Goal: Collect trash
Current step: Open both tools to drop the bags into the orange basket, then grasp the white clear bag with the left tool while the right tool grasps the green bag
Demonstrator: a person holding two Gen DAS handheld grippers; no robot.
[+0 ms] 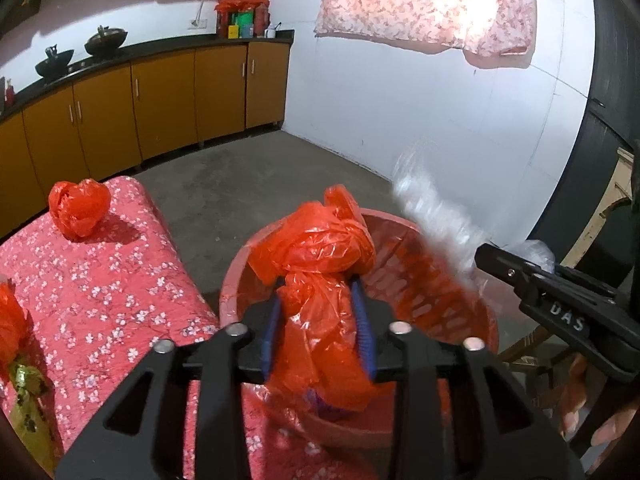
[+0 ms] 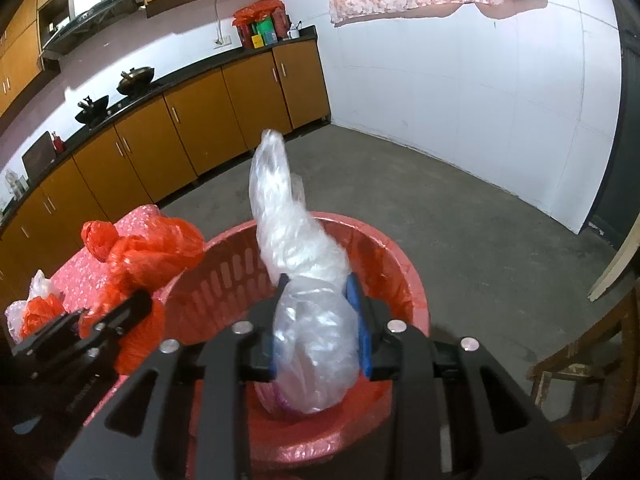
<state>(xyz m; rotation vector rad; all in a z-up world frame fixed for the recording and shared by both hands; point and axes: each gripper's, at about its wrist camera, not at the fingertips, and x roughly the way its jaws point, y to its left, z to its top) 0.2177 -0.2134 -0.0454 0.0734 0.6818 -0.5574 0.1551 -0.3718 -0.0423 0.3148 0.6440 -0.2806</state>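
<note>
The left gripper (image 1: 320, 312) has its blue pads against a crumpled red bag (image 1: 320, 264), and the right gripper (image 2: 318, 312) likewise clasps a clear plastic bag (image 2: 304, 264). Both bundles hang over the red basket (image 2: 384, 248). To drop them cleanly, I'd spread each pair of jaws fully, keeping them over the basket's middle. More red wads (image 1: 78, 210) wait on the flowered cloth (image 1: 120, 280) beside it.

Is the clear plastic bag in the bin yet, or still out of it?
Not dropped yet. The clear plastic bag sits between the right gripper fingers, hanging over the open red bin.
</note>
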